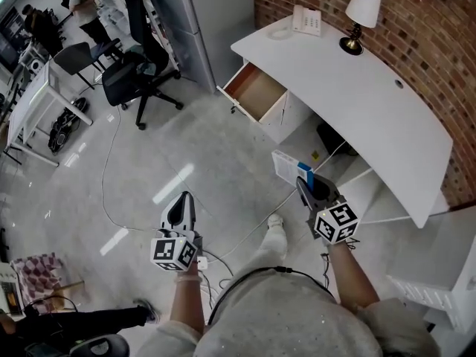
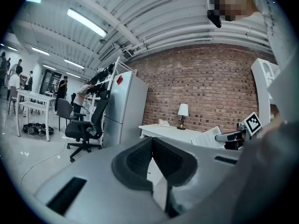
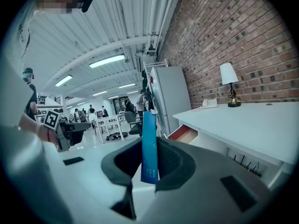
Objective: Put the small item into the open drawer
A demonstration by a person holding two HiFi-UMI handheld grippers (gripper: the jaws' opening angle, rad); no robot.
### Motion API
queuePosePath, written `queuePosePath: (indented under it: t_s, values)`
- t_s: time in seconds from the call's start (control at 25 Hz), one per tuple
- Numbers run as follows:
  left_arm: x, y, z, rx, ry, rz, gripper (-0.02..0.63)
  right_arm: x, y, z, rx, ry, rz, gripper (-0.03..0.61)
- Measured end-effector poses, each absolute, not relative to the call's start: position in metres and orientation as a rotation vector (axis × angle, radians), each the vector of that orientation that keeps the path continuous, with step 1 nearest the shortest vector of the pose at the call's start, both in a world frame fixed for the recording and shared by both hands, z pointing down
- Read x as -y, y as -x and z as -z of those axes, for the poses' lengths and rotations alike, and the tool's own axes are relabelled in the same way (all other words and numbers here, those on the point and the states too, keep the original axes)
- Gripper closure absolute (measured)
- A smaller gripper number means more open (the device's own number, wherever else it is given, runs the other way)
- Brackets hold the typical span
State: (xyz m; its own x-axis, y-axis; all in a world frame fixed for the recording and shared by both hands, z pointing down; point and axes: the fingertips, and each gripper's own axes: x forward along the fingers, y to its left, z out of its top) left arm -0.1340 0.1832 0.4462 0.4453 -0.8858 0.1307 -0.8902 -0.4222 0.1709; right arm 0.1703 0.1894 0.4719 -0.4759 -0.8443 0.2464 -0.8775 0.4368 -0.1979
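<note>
The small item is a flat blue and white box (image 1: 286, 166). It stands on edge between the jaws of my right gripper (image 1: 304, 181), which is shut on it, above the floor in front of the desk. In the right gripper view the box (image 3: 149, 143) rises as a thin blue strip between the pads. The open drawer (image 1: 256, 91), wood-lined and empty, sticks out of the white desk (image 1: 349, 88) beyond the box and to its left. It also shows in the right gripper view, drawer (image 3: 187, 133). My left gripper (image 1: 184, 198) is lower left, shut, holding nothing.
A lamp (image 1: 361, 17) and a telephone (image 1: 306, 21) sit on the desk's far end by the brick wall. A grey cabinet (image 1: 201, 13) and a black office chair (image 1: 137, 76) stand left of the drawer. A cable (image 1: 111, 162) runs over the glossy floor.
</note>
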Motion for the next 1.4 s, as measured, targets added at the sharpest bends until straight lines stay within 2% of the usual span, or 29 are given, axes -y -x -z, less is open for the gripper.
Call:
queuePosePath:
  t_s: [0.8, 1.16, 1.4]
  values:
    - [-0.033, 0.062, -0.449, 1.604, -2.422, 0.033, 0.609, -0.031, -0.221, -0.485, 2.572, -1.396, -0.472, 0.509]
    - [0.017, 0.02, -0.427, 1.534, -2.515, 0.032, 0.609, 0.001, -0.24, -0.479, 2.579, -1.431, -0.464, 0.509]
    - [0.026, 0.017, -0.425, 1.557, -2.504, 0.055, 0.609, 0.016, -0.247, -0.478, 2.584, -1.433, -0.461, 0.509]
